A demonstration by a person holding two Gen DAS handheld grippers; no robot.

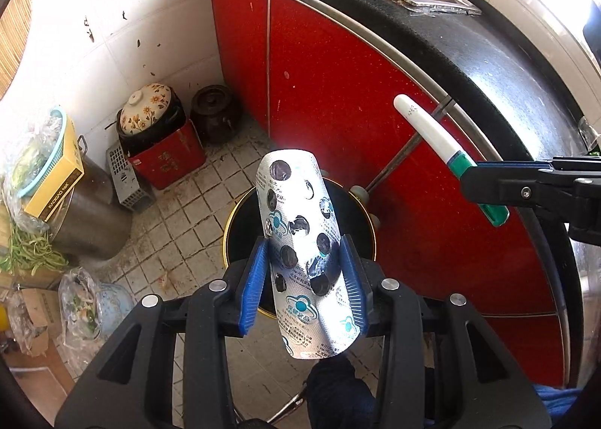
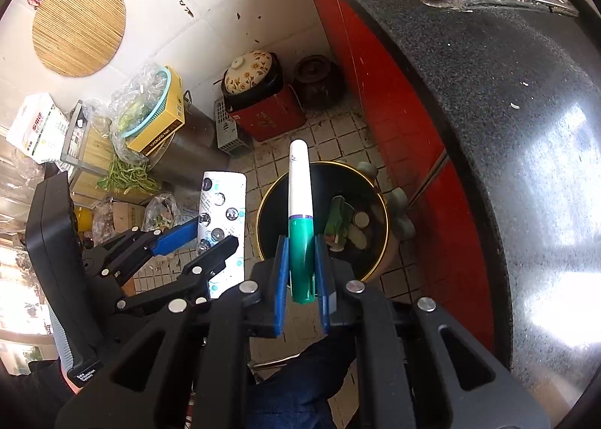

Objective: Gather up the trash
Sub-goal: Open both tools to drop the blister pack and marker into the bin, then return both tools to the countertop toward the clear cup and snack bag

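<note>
Right wrist view: we hover above the black, gold-rimmed trash bin [image 2: 379, 200] on the tiled floor beside the red cabinet [image 2: 409, 151]; wrappers and round lids lie inside. Our left gripper [image 1: 306, 280] clamps a silver blister pack [image 1: 300, 241], its pockets punched empty, teal logos printed across the foil, held over the bin. Our right gripper [image 2: 302, 267] pinches the green end of a white-capped pen [image 2: 300, 211], upright above the bin.
</note>
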